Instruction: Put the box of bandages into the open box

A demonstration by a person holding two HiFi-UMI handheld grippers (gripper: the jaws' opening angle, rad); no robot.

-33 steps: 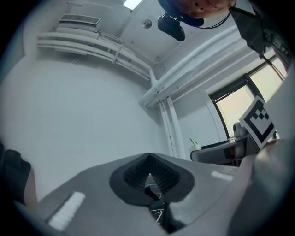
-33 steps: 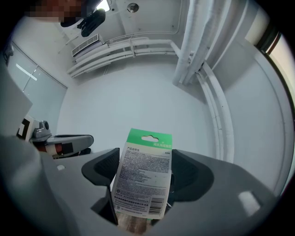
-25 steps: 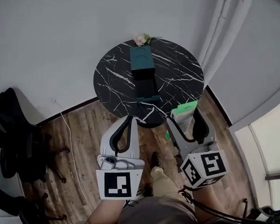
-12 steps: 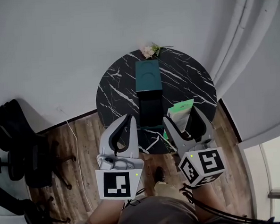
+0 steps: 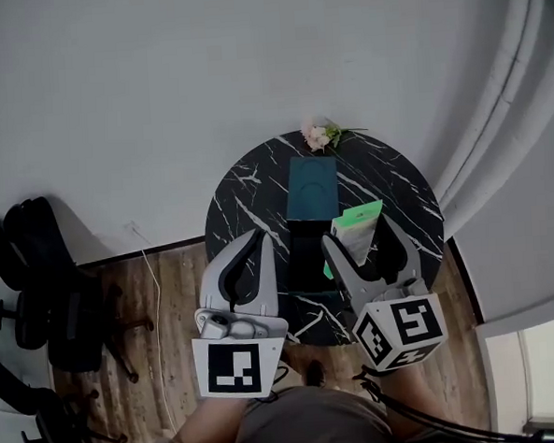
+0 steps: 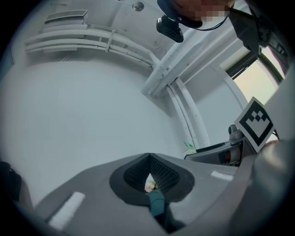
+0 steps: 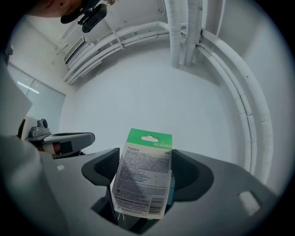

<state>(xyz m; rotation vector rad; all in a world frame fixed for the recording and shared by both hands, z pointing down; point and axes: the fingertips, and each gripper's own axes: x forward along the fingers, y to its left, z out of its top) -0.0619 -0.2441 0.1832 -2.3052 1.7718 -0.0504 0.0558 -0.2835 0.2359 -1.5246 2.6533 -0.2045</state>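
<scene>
We saw the round black table with white marble veining point(image 5: 248, 201) standing against a white wall, with the dark teal rectangular open box point(image 5: 309, 247) on its middle. The lid point(image 5: 312, 187) was folded back towards the far edge, where a small bunch of pale pink flowers point(image 5: 319, 136) lay.

Our right gripper point(image 5: 359, 235) had its jaws set apart and clamped on the flat box of bandages with a green top strip and a white printed back point(image 5: 355, 219). In the right gripper view that pack point(image 7: 144, 177) stood upright between the dark pads point(image 7: 102, 169), its green hanging tab rising above the right gripper point(image 7: 146, 155). From the head view it hung over the table's near right part, just beside the open box's right edge and outside it.

Our left gripper point(image 5: 255, 236) hovered at the table's near left edge. In its own view the left gripper point(image 6: 150, 157) was closed tip to tip and held nothing. Only a sliver of flowers point(image 6: 150, 185) and teal showed through the small gap below the tips.

Black office chairs point(image 5: 39, 277) stood on the wooden floor point(image 5: 170, 311) to the left.
</scene>
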